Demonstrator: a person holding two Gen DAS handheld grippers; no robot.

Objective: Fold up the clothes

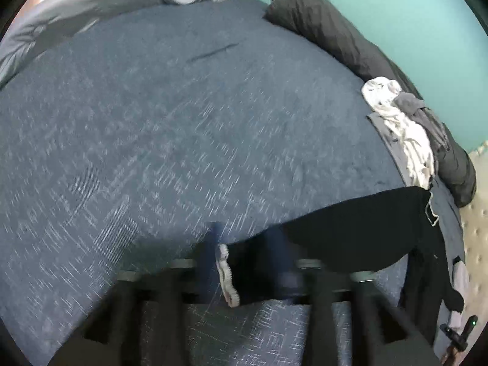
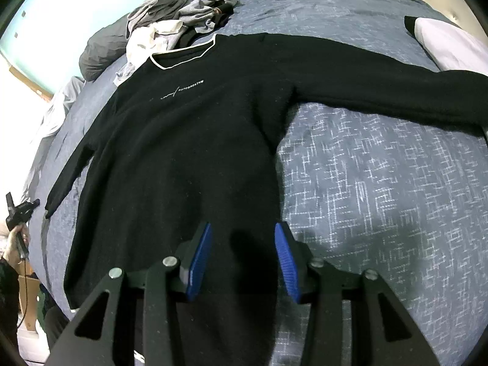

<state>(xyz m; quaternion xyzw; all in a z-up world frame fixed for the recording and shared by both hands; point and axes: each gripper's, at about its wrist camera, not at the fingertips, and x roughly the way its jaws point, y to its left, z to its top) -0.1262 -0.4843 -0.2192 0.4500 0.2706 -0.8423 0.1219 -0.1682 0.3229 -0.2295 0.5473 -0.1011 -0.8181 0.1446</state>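
Far left, held low beside the bed (image 2: 381,164), left gripper (image 1: 248,238) with jaws parted, sleeve cuff (image 1: 227,274) lying loose between; mid-bed, black sweater (image 2: 183,140) spread flat, sleeves out; right gripper (image 2: 242,259) unclenched over its hem, pads (image 2: 285,262) apart, gripping nothing.

The right gripper (image 2: 242,256) is showing two ribbed blue pads (image 2: 286,262) on black blocks, with four black struts fanning toward six o'clock, each carrying a round silver screw (image 2: 115,273) and a triangular cut-out. The left gripper (image 1: 247,262), blurred, is showing dark blue fingers (image 1: 210,259) on the same black frame. At nine o'clock in the right view, a hand (image 2: 16,241) is wearing a dark sleeve (image 2: 7,286), a thin cable trailing below.
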